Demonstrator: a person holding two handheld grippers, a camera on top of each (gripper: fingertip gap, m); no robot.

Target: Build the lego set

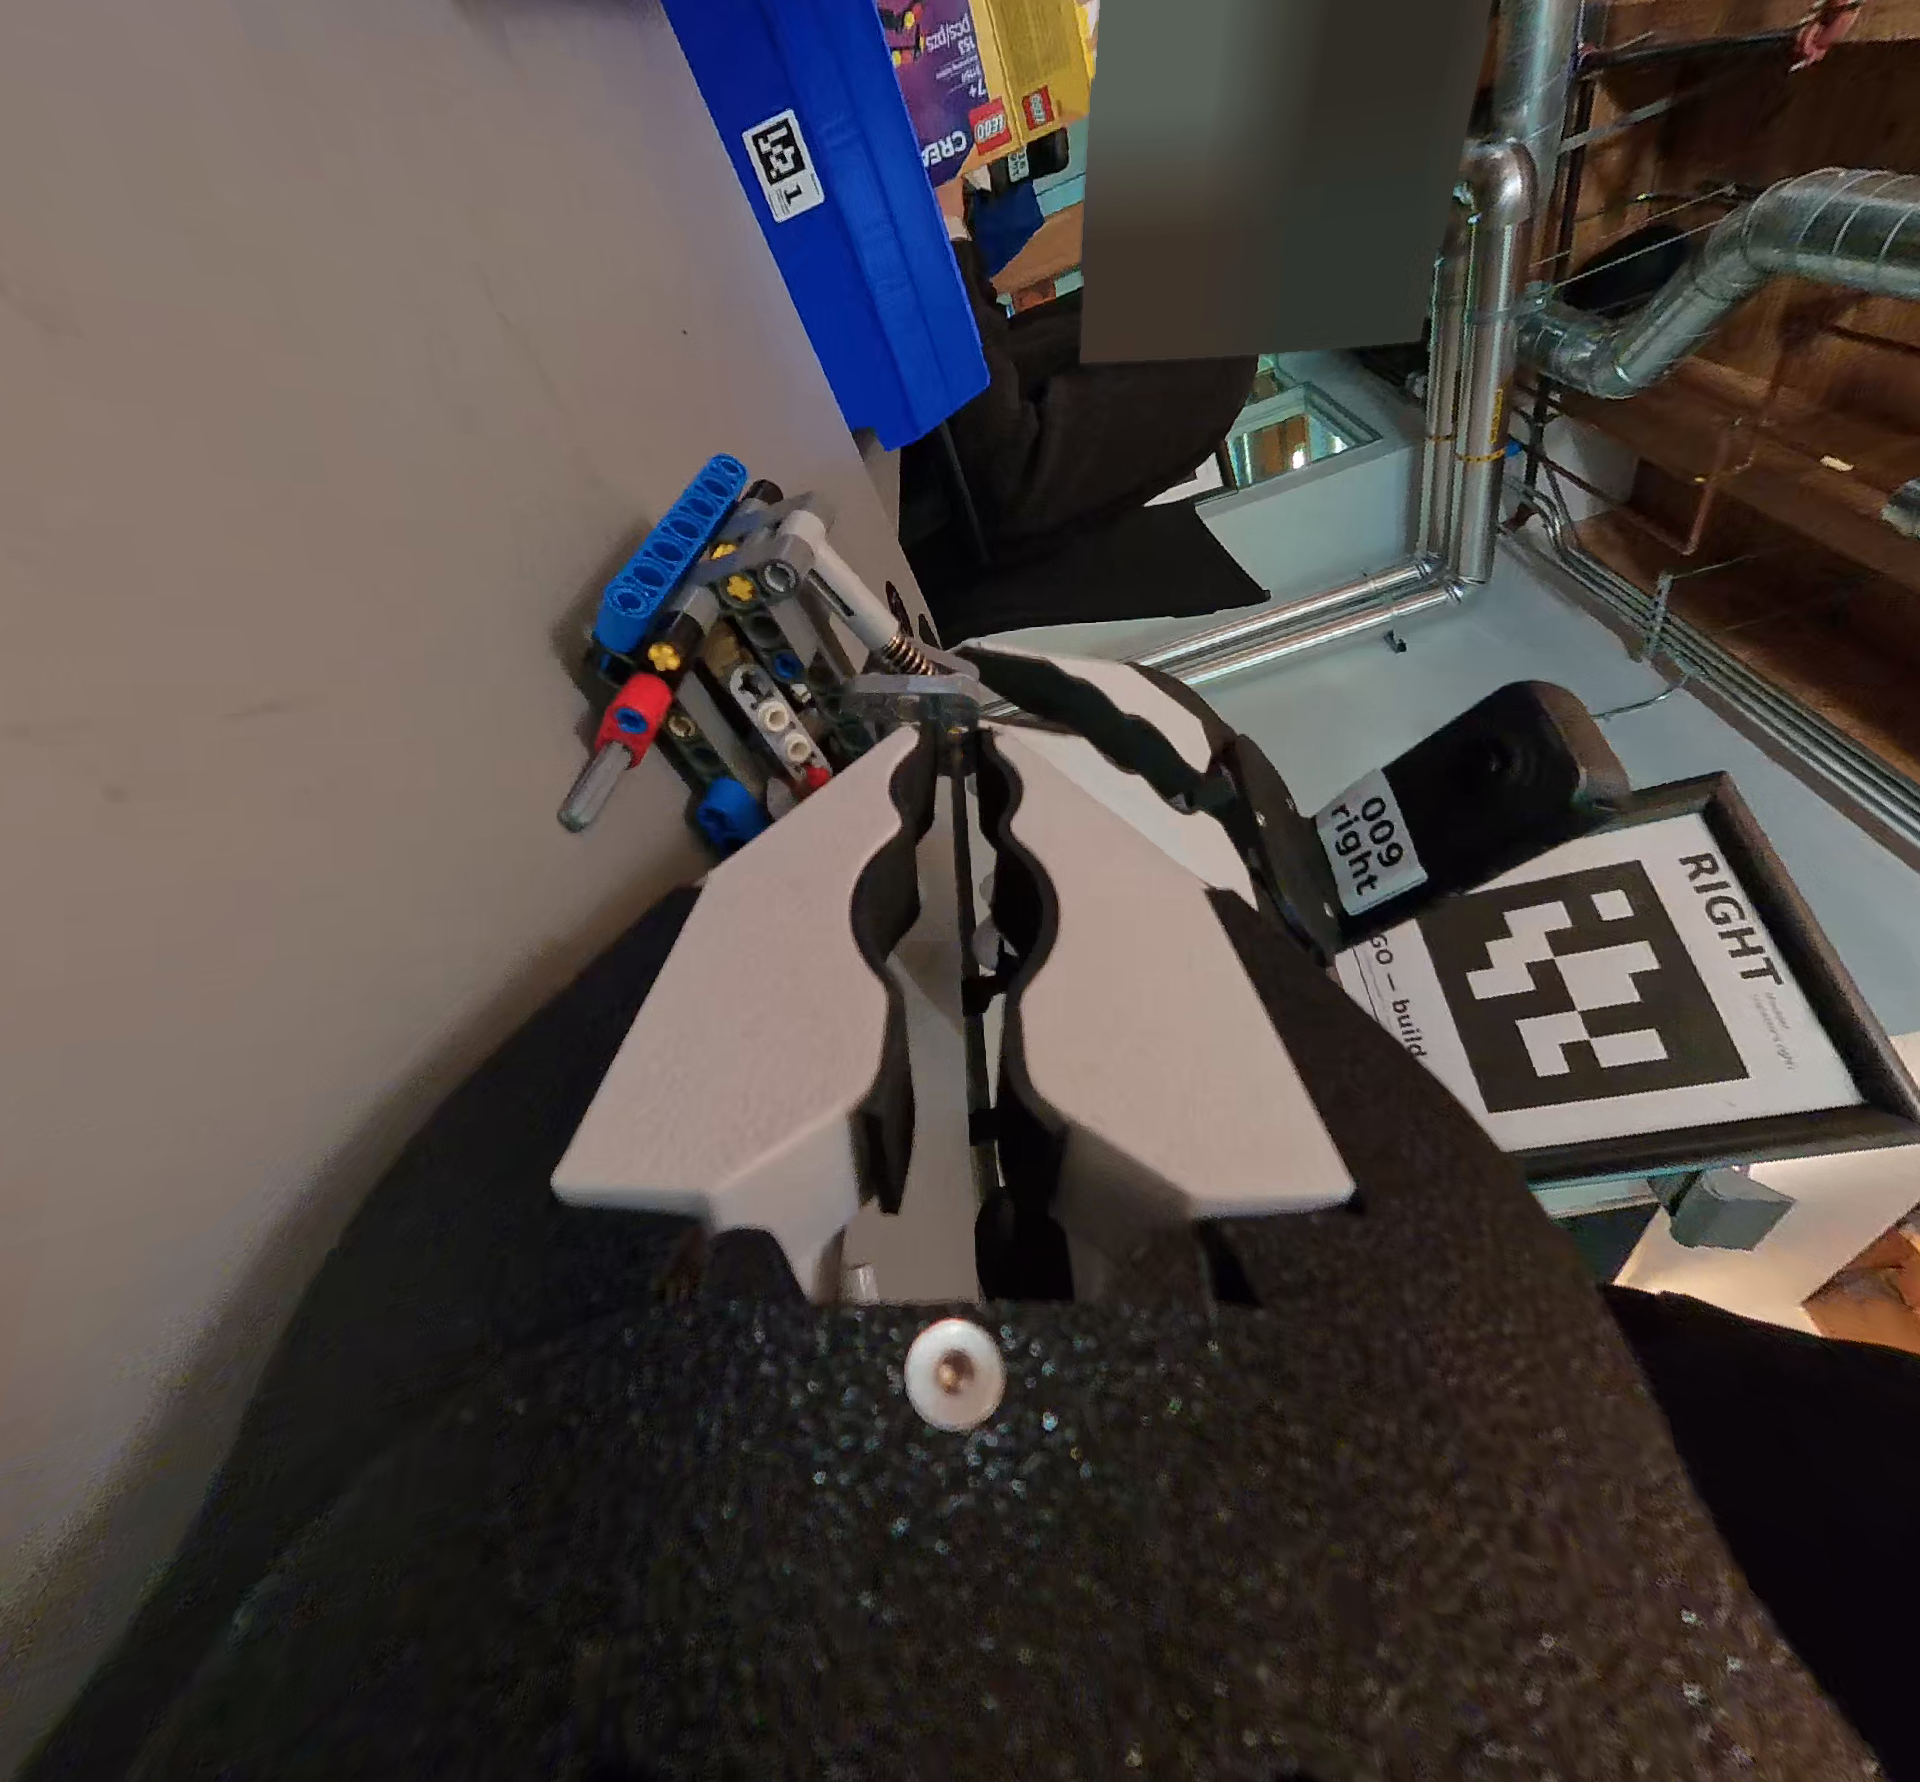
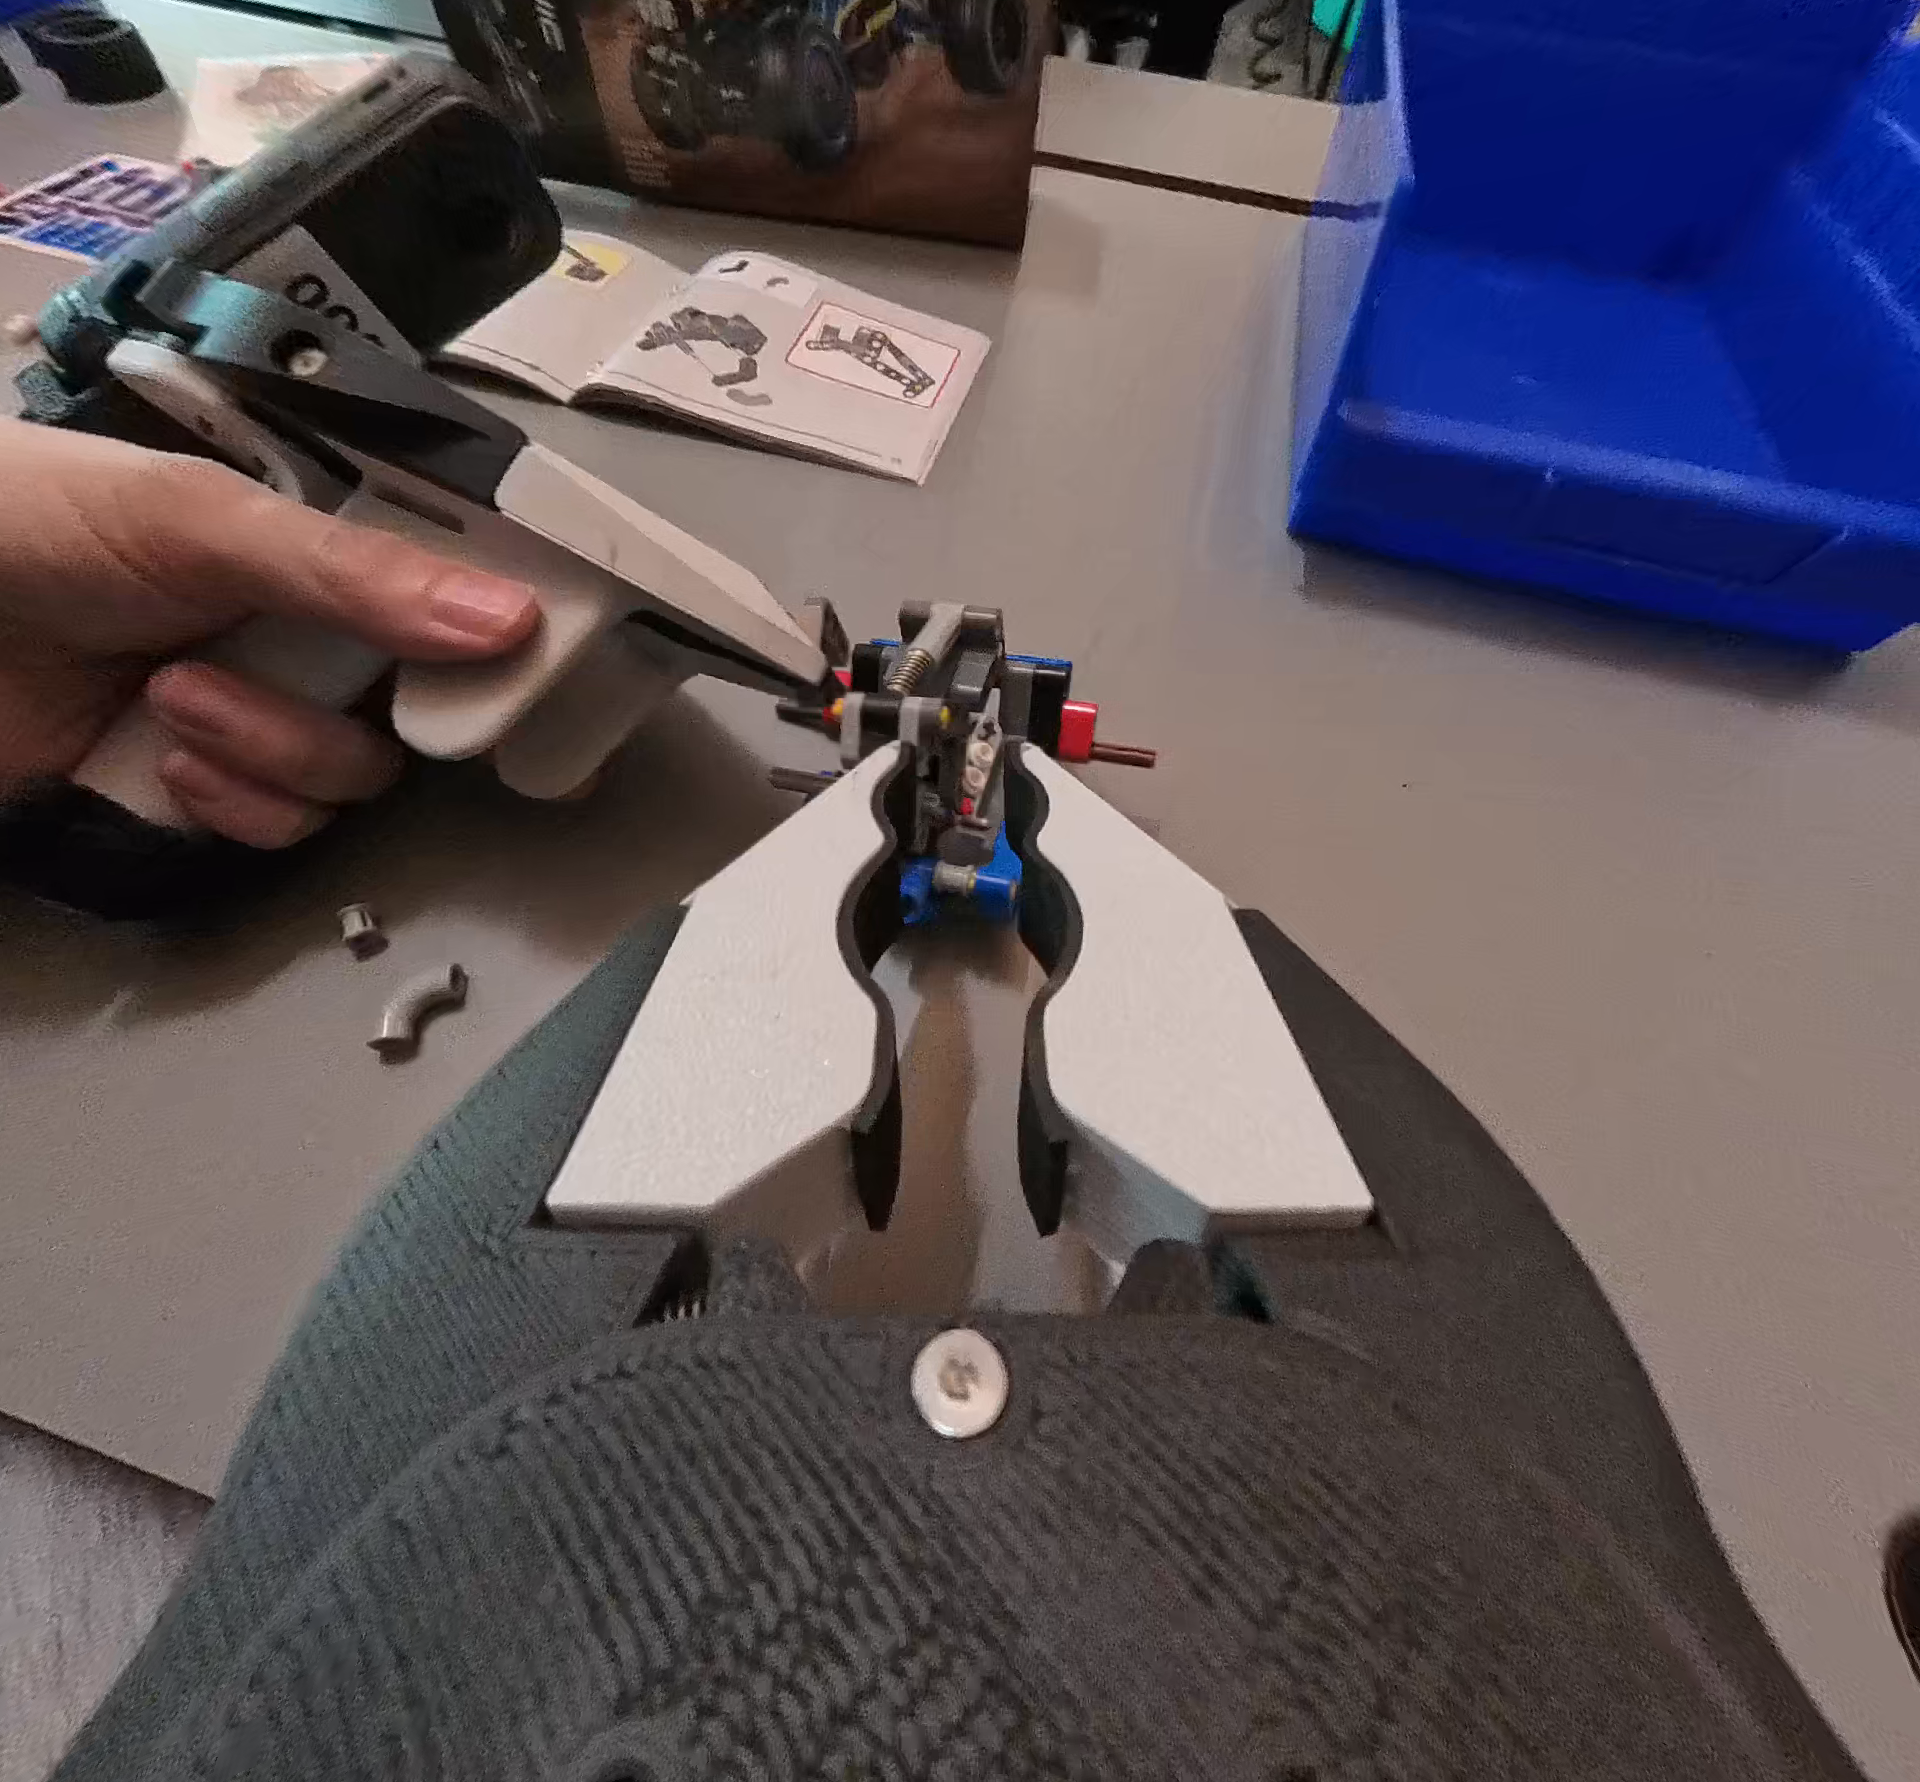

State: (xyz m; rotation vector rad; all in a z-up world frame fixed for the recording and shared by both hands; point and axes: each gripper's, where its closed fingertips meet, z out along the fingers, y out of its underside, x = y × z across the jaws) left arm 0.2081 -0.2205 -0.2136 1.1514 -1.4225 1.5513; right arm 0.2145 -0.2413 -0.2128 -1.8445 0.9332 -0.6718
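Gripping, left wrist view: left gripper point(image 1: 951, 745) has its fingers nearly together on a thin grey flat piece point(image 1: 914, 693) at its tips, 12 o'clock from the camera; pads appear pressed on it.
Model: toy brick assembly point(image 1: 717, 652) of black, grey, blue and red parts lies on the grey table point(image 1: 312, 589) at 10 o'clock from the fingertips, touching the grey piece.
Other tool: right gripper point(image 1: 997, 683) reaches in from 3 o'clock.
Surroundings: blue bin point(image 1: 831, 174) at 12 o'clock, toy boxes point(image 1: 966, 18) beside it.
Right wrist view, claw: right gripper point(image 2: 956, 797) stands slightly open around the assembly point(image 2: 956, 693); whether its pads press cannot be told.
Left tool: left gripper point(image 2: 821, 667), held by a hand point(image 2: 208, 610), meets the assembly from 9 o'clock.
Loose parts: two small grey pieces point(image 2: 416, 1005) at 8 o'clock.
Background: open booklet point(image 2: 748, 361) at 11 o'clock, dark box point(image 2: 779, 18) behind it, blue bin point(image 2: 1610, 278) at 2 o'clock.
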